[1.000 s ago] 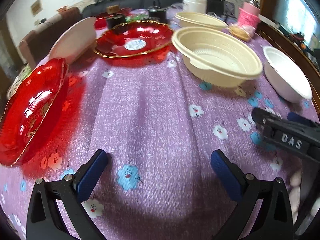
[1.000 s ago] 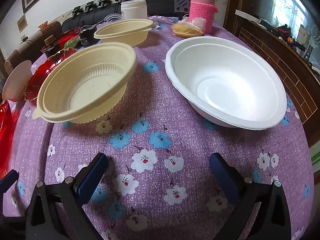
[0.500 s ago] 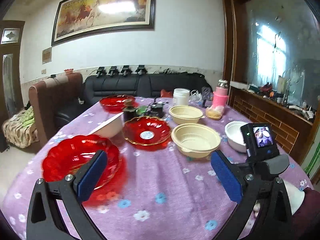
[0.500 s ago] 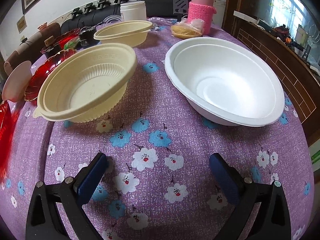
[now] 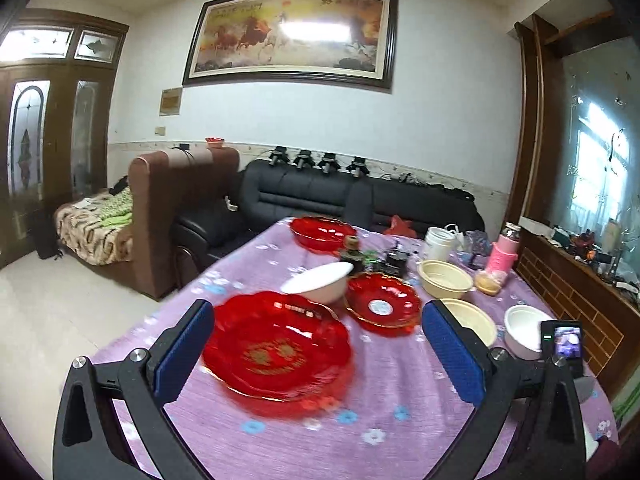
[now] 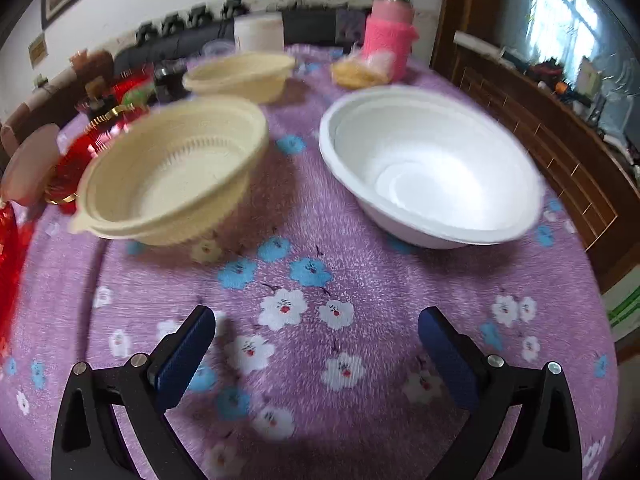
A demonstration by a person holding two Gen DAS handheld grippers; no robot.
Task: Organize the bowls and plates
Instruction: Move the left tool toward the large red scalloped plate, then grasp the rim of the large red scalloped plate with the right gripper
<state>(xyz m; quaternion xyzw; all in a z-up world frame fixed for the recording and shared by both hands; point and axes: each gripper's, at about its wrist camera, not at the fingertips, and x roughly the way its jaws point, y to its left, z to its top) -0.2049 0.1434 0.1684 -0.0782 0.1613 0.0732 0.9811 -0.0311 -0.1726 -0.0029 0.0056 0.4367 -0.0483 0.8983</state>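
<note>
Left gripper [image 5: 318,354]: I see its blue-padded jaws spread wide with nothing between them, raised above the table and looking out across it.
Right gripper [image 6: 316,354]: my jaws here also stand wide apart and hold nothing; they hang low over the flowered purple tablecloth [image 6: 312,280].
Large red plate [image 5: 276,346]: from the left wrist view it lies flat on the cloth nearest the left gripper, framed between the two pads but not touched by them.
Second red plate [image 5: 380,306]: gold-rimmed, it lies farther back, just right of the tilted white bowl [image 5: 316,280], whose rim seems to lean against it.
Third red plate [image 5: 318,232]: it sits at the far end of the table, well apart from the others.
Cream bowl [image 6: 172,172]: in the right wrist view it stands ahead and left of my right gripper, upright.
Second cream bowl [image 6: 240,74]: it stands behind the first, near the white jar [image 6: 258,32].
White bowl [image 6: 428,168]: upright, ahead and right of the right gripper, apart from the cream bowl beside it.
Pink flask [image 6: 388,36]: it stands at the far right of the table, with a bag of yellow food [image 6: 354,72] just beside it.
Sharpness: both views are blurred.
</note>
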